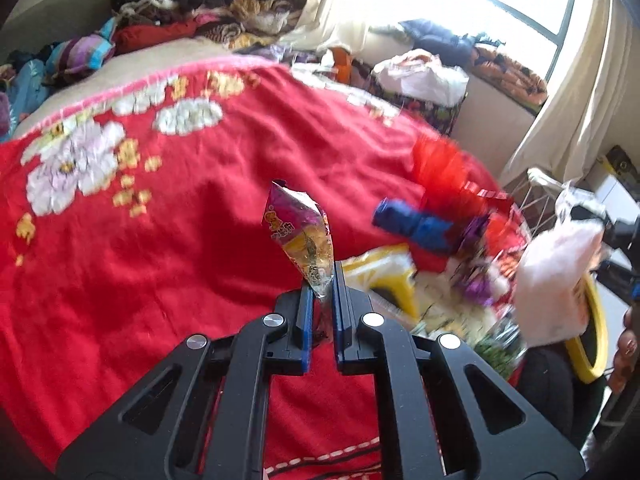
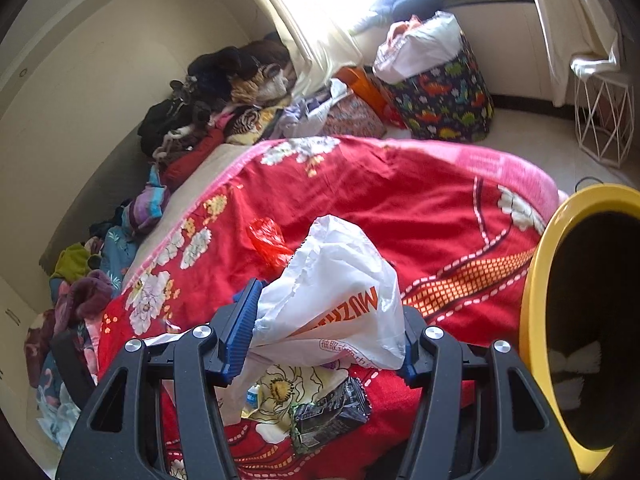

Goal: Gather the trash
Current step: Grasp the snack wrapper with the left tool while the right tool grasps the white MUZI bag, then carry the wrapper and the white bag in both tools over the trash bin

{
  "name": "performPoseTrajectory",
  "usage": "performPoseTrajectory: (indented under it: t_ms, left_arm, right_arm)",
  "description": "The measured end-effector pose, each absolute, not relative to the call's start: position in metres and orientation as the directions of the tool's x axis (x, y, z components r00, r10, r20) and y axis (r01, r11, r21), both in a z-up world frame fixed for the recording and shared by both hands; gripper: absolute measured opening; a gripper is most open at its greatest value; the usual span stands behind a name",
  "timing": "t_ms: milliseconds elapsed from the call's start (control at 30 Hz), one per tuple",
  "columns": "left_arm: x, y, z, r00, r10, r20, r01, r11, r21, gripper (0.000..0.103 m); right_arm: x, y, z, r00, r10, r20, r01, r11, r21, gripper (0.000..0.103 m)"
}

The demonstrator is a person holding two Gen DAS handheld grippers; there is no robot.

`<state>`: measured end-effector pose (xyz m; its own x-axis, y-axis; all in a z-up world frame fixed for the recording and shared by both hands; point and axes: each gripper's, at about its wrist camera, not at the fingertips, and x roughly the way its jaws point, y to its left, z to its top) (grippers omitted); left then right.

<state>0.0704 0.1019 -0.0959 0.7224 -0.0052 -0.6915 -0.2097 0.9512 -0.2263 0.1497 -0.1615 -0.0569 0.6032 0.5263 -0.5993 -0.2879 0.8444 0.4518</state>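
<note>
Left gripper [image 1: 323, 280] is clamped on the lower tip of a pink-and-yellow snack wrapper [image 1: 302, 232], which stands upright over the red floral blanket [image 1: 160, 240]. Right gripper [image 2: 326, 320] is closed on a crumpled white plastic bag [image 2: 340, 300] with orange lettering, pads pressing both sides. At 6 o'clock below that bag, a dark wrapper [image 2: 332, 412] lies on the blanket. Yellow-rimmed bin [image 2: 536, 300] sits at 3 o'clock, beside the bed.

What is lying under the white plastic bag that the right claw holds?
Under the white plastic bag, on the red blanket, lie a dark crumpled wrapper and a flower-printed wrapper. A red bag shows behind it. Anything directly beneath it is covered.
</note>
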Motion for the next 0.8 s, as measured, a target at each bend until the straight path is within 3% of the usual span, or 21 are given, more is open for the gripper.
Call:
performPoseTrajectory:
  t_ms: [300, 800]
  left_arm:
    - [0.078, 0.081, -0.056, 0.783, -0.065, -0.618, -0.139, 0.951, -0.277, 0.004]
    - [0.09, 0.034, -0.032, 0.806, -0.142, -0.575, -0.034, 0.958, -0.284, 0.004]
  right_arm:
    - [0.14, -0.176, -0.04, 0.646, 0.523, -0.556, -0.296, 0.843, 0.449, 0.055]
    - [0.131, -0.216, -0.029, 0.693, 0.492, -0.527, -0.235, 0.845, 0.48, 0.055]
